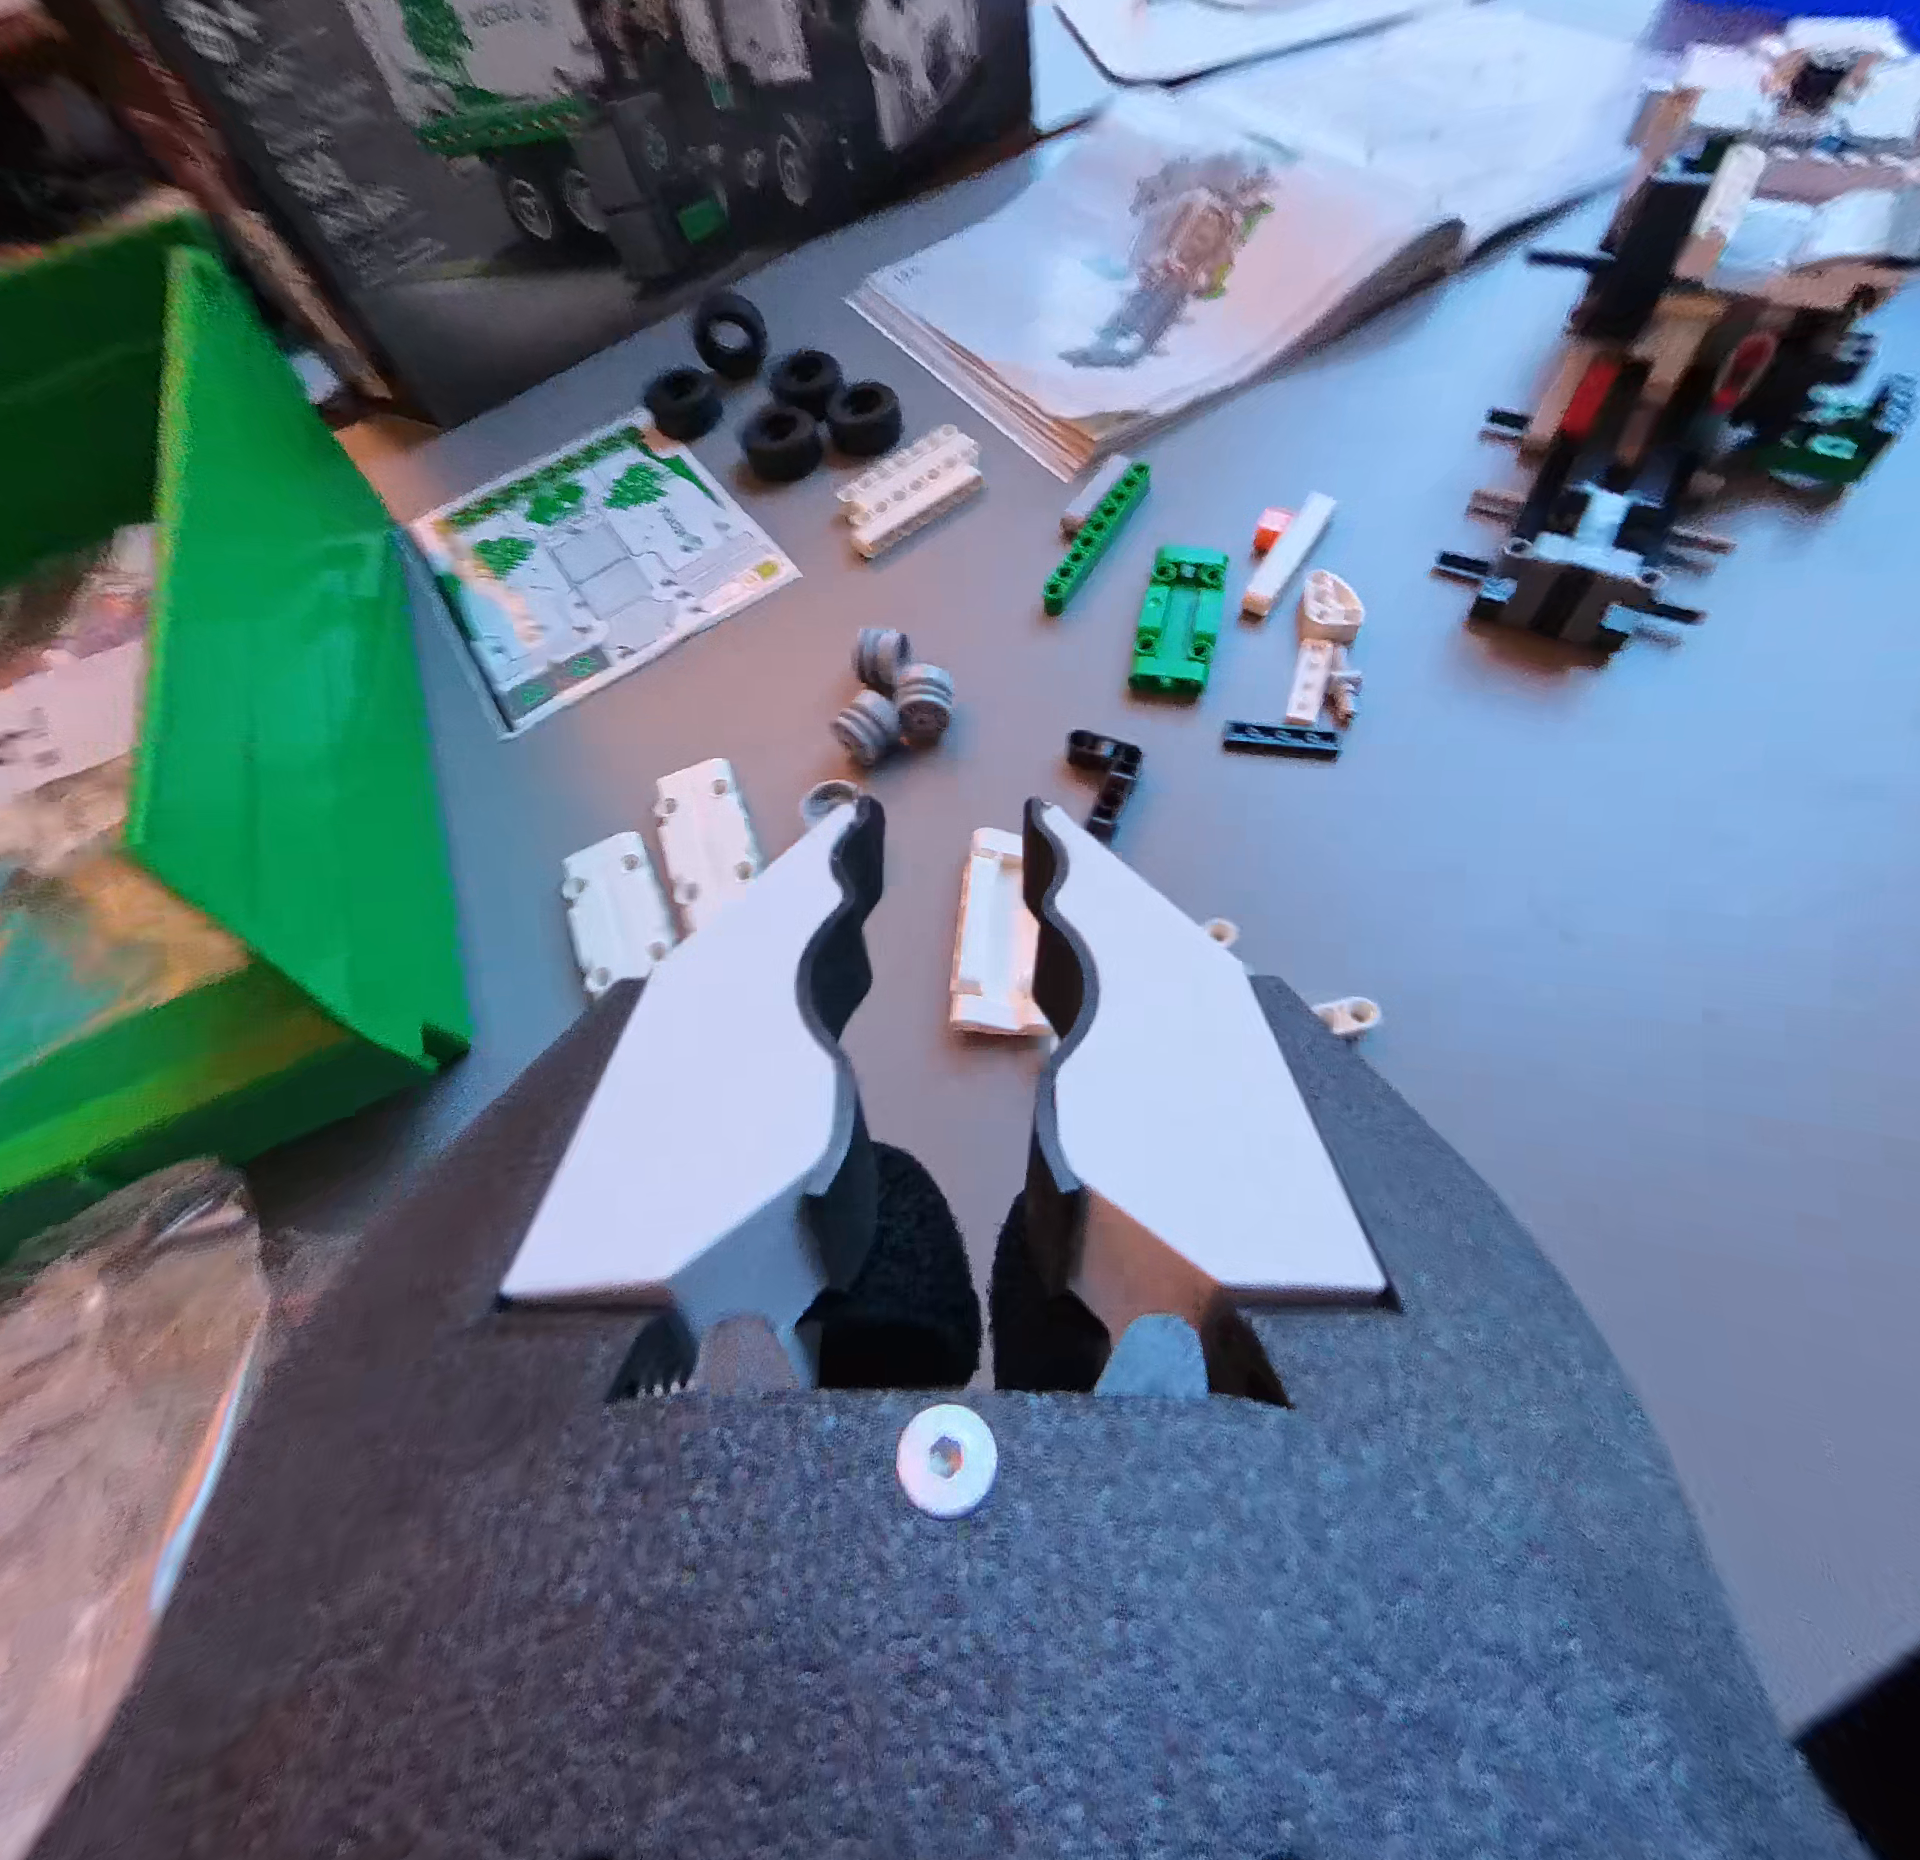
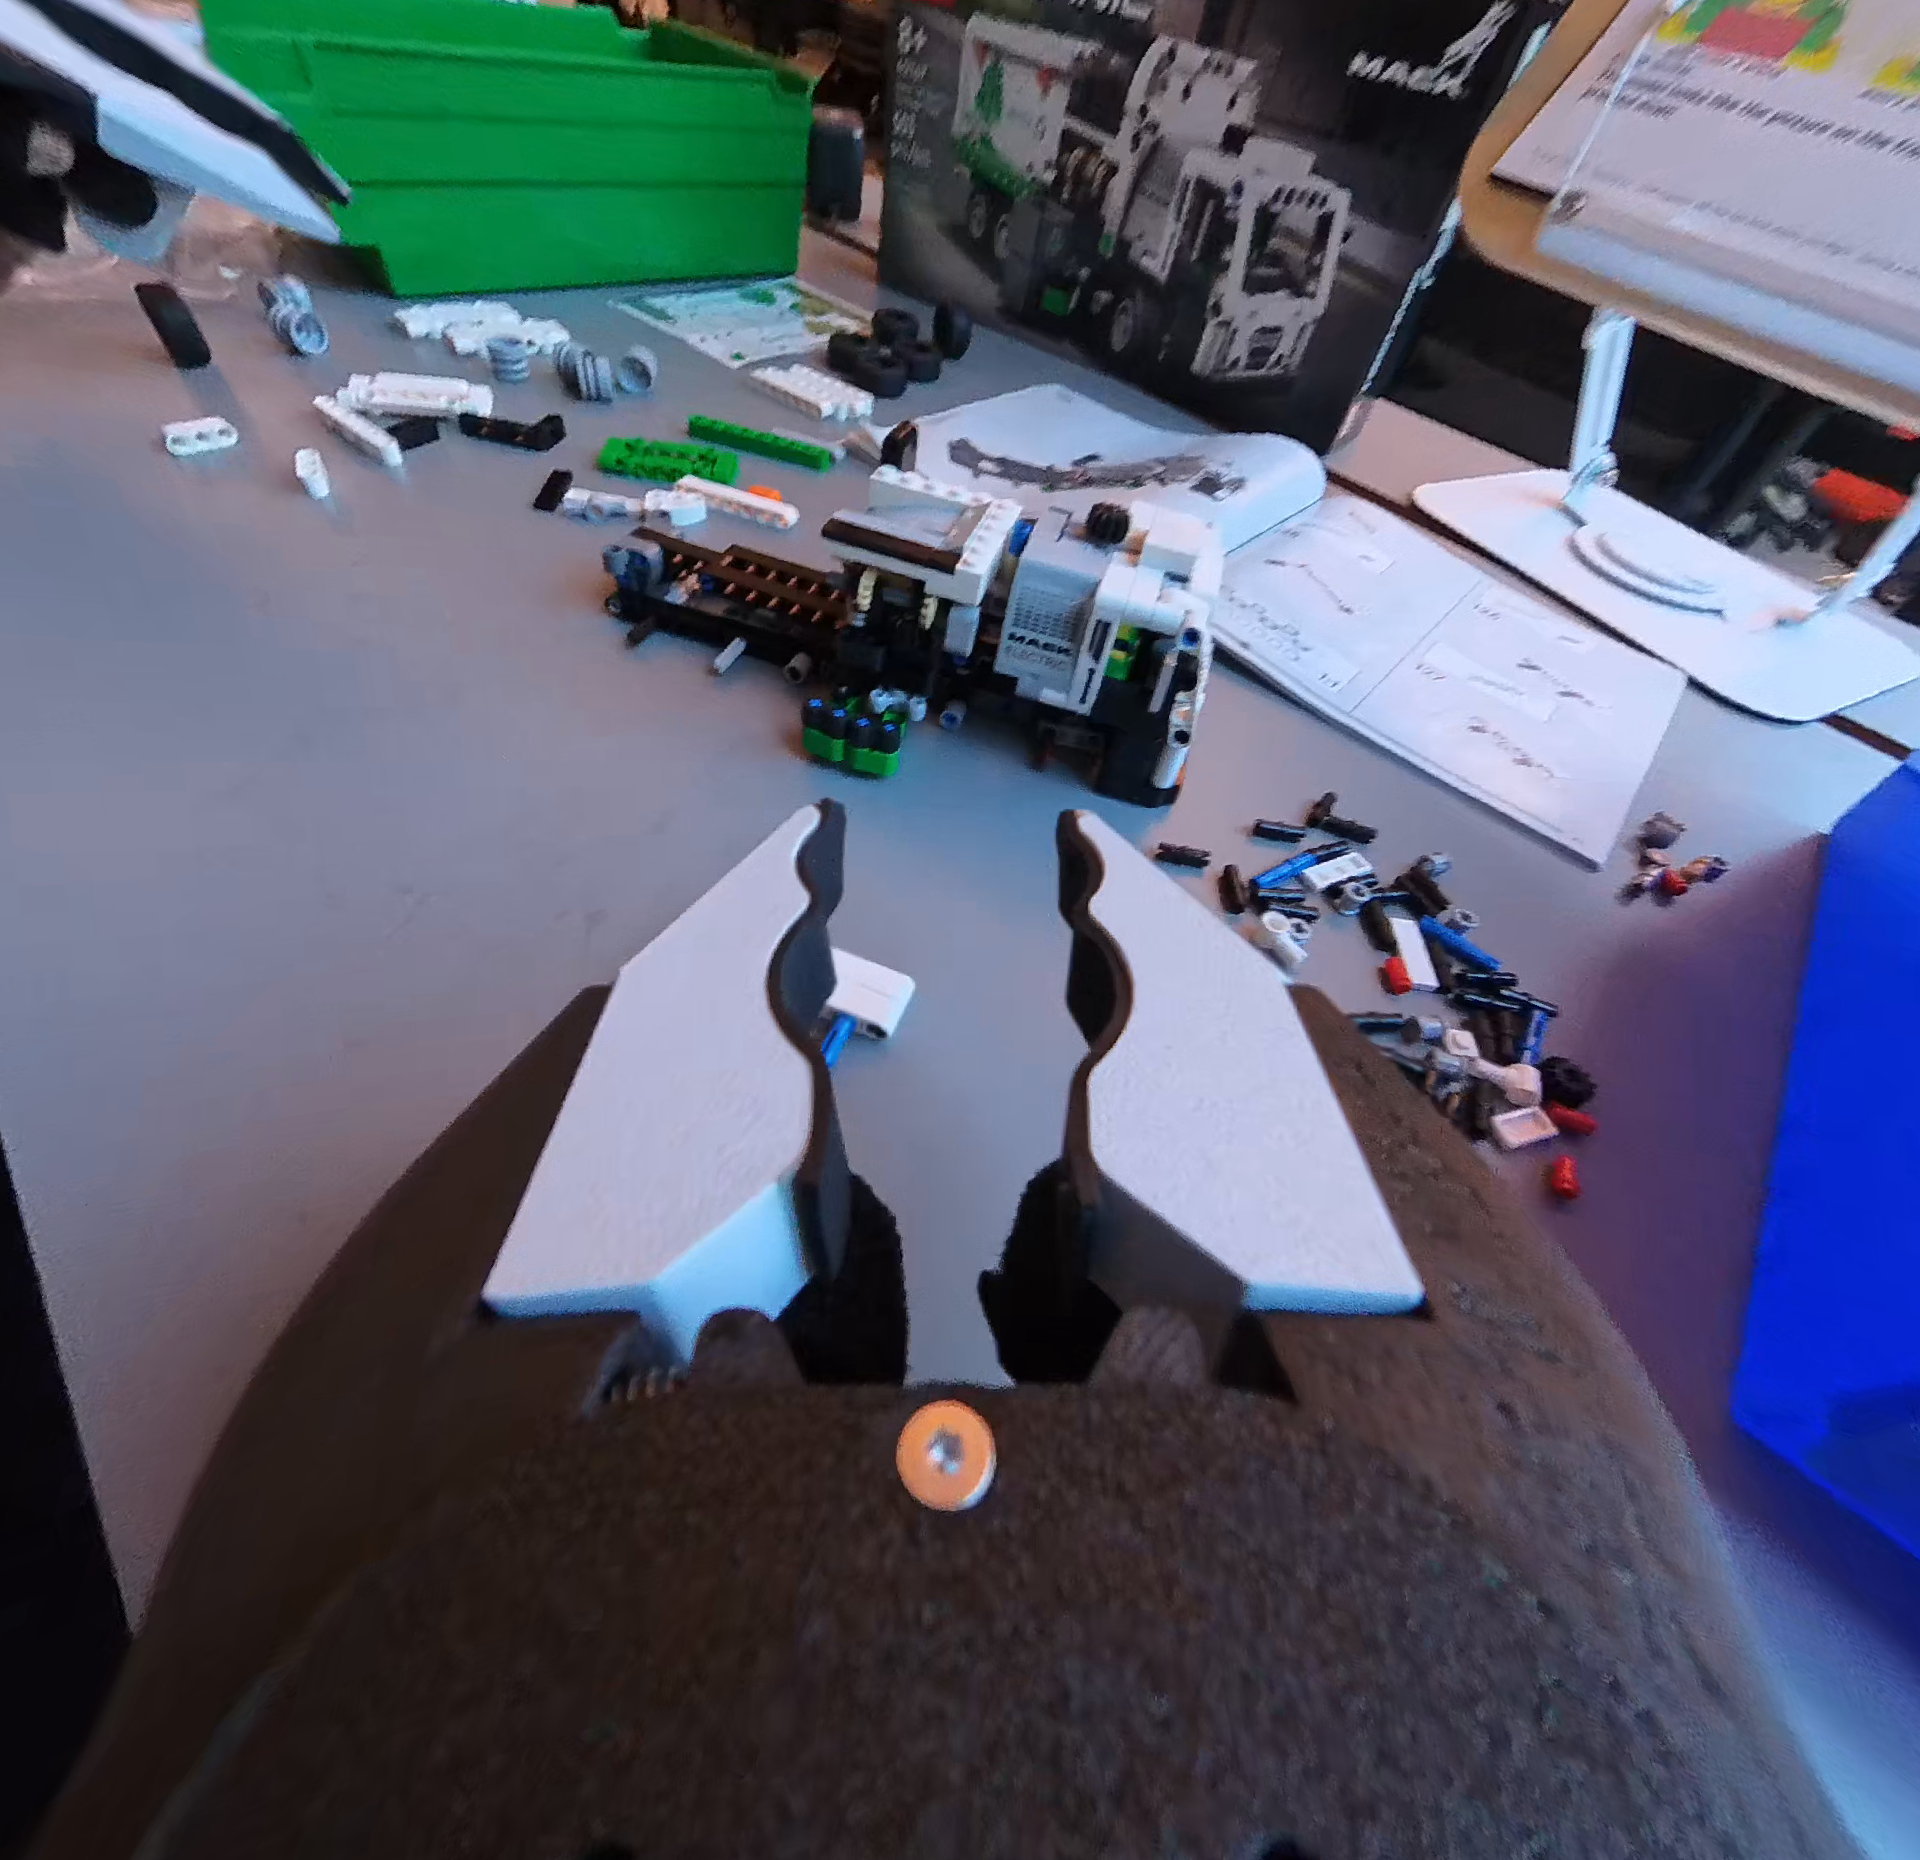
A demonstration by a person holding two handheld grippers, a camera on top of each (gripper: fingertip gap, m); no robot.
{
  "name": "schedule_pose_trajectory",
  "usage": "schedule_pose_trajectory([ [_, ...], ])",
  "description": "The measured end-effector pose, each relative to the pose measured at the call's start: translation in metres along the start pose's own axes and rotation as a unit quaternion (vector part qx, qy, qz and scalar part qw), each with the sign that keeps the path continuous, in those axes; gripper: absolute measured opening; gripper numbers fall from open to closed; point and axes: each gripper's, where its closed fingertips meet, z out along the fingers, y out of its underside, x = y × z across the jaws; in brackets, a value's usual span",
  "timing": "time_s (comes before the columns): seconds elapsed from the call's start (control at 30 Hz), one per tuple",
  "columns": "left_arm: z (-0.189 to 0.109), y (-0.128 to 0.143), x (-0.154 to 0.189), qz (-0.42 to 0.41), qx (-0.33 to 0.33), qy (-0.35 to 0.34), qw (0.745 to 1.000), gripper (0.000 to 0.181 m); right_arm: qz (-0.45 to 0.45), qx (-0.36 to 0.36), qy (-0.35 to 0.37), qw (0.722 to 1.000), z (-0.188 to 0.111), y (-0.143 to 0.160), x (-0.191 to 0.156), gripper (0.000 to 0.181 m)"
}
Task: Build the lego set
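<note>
My left gripper (image 1: 954, 818) is open and empty, above loose parts on the grey table: a white panel piece (image 1: 989, 943) lies between and below its fingers, two white panels (image 1: 665, 875) to its left, grey hubs (image 1: 894, 693) ahead. My right gripper (image 2: 951, 823) is open and empty, with a small white piece with blue pins (image 2: 868, 1000) lying on the table under its left finger. The half-built white and black truck (image 2: 977, 615) stands ahead of it, and shows far right in the left wrist view (image 1: 1704, 356). The left gripper shows at the top left of the right wrist view (image 2: 156, 137).
Green bin (image 1: 270, 667) at the left. Set box (image 2: 1174, 179) at the back, black tyres (image 1: 790, 397), sticker sheet (image 1: 603, 553), open instruction book (image 1: 1174, 283). Green beams (image 1: 1179, 621). Pile of small pins (image 2: 1455, 989) and a blue box (image 2: 1849, 1166) at the right. White stand (image 2: 1662, 553). The gap from one gripper's tips to the other's is roughly 40 cm.
</note>
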Motion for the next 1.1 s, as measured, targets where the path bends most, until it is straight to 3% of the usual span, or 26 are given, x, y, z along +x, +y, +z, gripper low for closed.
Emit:
schedule_pose_trajectory([
  [0.03, -0.004, 0.001, -0.008, -0.003, 0.017, -0.025, 1.0, 0.025, 0.002, 0.007, 0.007, 1.0, -0.002, -0.002, 0.003, 0.04],
  [0.17, -0.024, 0.008, -0.046, -0.045, 0.037, -0.11, 0.992, 0.025, 0.016, 0.01, 0.002, 1.0, -0.003, -0.002, 0.004, 0.04],
  [0.3, -0.04, 0.011, -0.071, -0.115, 0.063, -0.132, 0.983, 0.023, 0.007, -0.003, 0.0, 1.0, -0.001, 0.001, 0.002, 0.04],
  [0.8, -0.05, 0.024, -0.094, -0.098, 0.041, -0.189, 0.976, 0.021, -0.003, -0.021, -0.003, 1.0, 0.003, 0.006, -0.001, 0.04],
  [1.1, -0.066, 0.027, -0.116, -0.154, 0.069, -0.206, 0.964, 0.021, -0.006, -0.031, -0.003, 0.999, 0.005, 0.008, -0.001, 0.04],
])
